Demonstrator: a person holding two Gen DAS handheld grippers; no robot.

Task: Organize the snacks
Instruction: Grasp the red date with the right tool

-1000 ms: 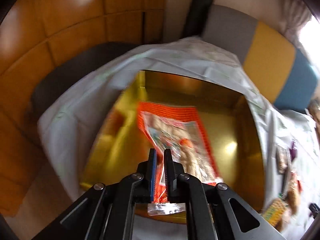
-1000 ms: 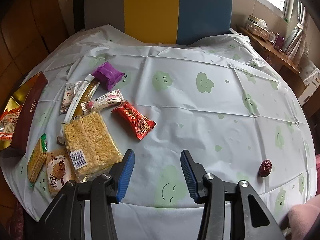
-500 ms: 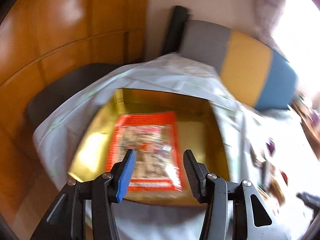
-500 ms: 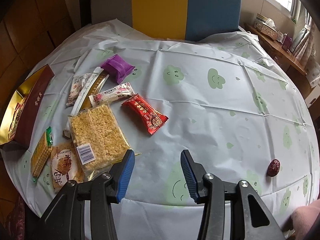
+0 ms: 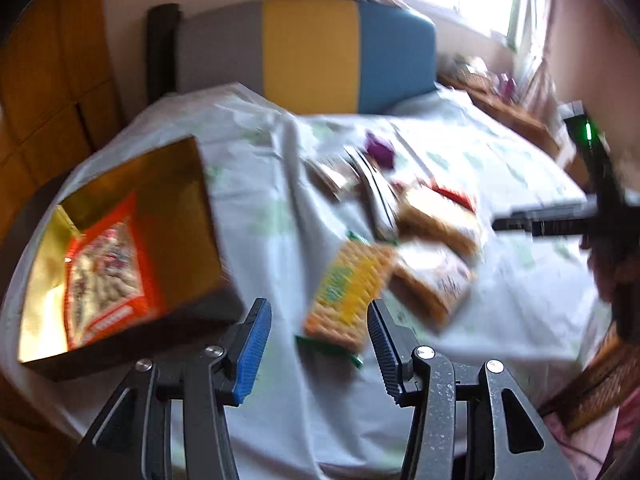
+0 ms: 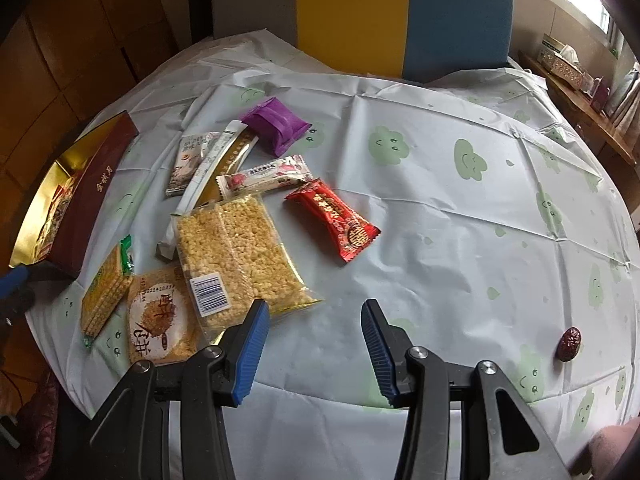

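Left gripper [image 5: 316,344] released, jaws apart over yellow cracker pack [image 5: 352,292], nothing clamped. Right gripper [image 6: 314,350] also unclenched, empty, above bare tablecloth [image 6: 460,240] near front edge. Orange snack bag [image 5: 106,272] inside gold box [image 5: 176,208] at table's left edge; remaining snacks loose beside box.

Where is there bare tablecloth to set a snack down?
Free: the stretch right of the red candy packet, up to the chair and down to the dried date. Crowded: the snacks between the gold box and that packet.
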